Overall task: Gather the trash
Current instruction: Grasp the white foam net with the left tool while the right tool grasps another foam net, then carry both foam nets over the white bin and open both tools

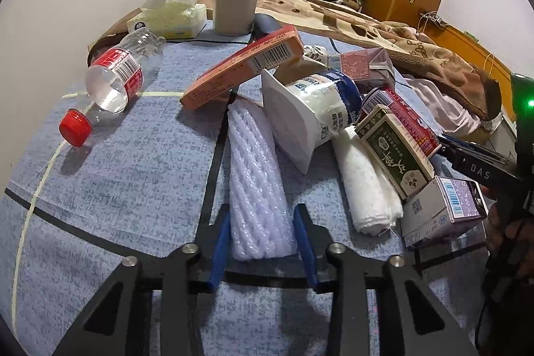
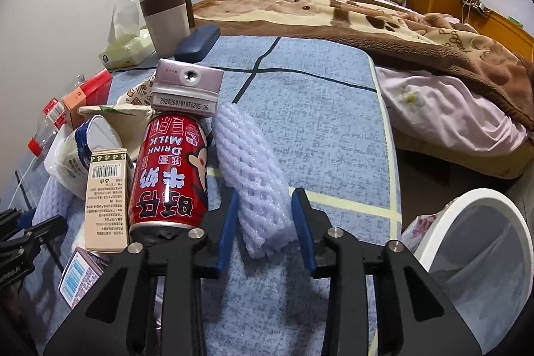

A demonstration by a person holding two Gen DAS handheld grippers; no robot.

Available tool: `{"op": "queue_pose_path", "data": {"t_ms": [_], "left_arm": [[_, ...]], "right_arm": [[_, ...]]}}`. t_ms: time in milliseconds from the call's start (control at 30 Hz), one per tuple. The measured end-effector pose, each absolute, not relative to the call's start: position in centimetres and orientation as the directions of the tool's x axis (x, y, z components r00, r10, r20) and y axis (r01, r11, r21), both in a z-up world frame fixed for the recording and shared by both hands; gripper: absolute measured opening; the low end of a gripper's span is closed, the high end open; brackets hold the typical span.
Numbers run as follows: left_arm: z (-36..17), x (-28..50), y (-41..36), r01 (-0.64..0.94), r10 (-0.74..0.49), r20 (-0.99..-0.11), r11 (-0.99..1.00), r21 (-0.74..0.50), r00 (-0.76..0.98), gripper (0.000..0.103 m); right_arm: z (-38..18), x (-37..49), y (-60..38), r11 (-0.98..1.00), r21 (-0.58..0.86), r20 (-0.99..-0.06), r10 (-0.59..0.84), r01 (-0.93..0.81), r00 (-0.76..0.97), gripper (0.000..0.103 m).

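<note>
Trash lies in a pile on a blue-grey mat. My left gripper (image 1: 262, 227) straddles the near end of a white foam net sleeve (image 1: 255, 175); its blue pads touch both sides, shut on it. My right gripper (image 2: 265, 226) is likewise shut on a second white foam net sleeve (image 2: 257, 175). Beside it lie a red milk can (image 2: 170, 172), a beige carton (image 2: 106, 199) and a pink carton (image 2: 187, 89). The left wrist view shows a yogurt cup (image 1: 317, 119), an orange box (image 1: 243, 65), a clear bottle (image 1: 113, 79) and a rolled white cloth (image 1: 367, 186).
A white bin (image 2: 480, 252) with a liner stands below the mat's right edge. A lidded tumbler (image 1: 235, 0), a tissue pack (image 1: 170, 19) and a dark blue case (image 2: 197, 44) sit at the back. A bed with a brown blanket (image 2: 367, 19) lies beyond.
</note>
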State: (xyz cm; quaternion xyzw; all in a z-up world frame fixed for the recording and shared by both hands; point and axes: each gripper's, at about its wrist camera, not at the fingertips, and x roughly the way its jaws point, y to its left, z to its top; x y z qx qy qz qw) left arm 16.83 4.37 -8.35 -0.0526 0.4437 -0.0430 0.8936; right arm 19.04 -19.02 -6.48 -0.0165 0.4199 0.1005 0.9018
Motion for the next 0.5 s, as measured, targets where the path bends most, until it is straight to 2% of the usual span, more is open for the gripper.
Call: {"op": "queue_pose_path", "data": {"t_ms": [200, 500], "left_arm": [[-8.2, 16.6, 4.4, 0.033, -0.135, -0.783, 0.989, -0.145, 0.607, 0.029], [-6.2, 14.8, 3.7, 0.042, -0.136, -0.749, 0.989, -0.143, 0.649, 0.029]], "right_arm": [[-5.9, 18.5, -19.1, 0.982, 0.040, -0.738, 0.152, -0.182, 0.657, 0.024], [-4.0, 16.7, -19.6, 0.985, 0.031, -0.684, 0.144, -0.168, 0.715, 0.023]]}}
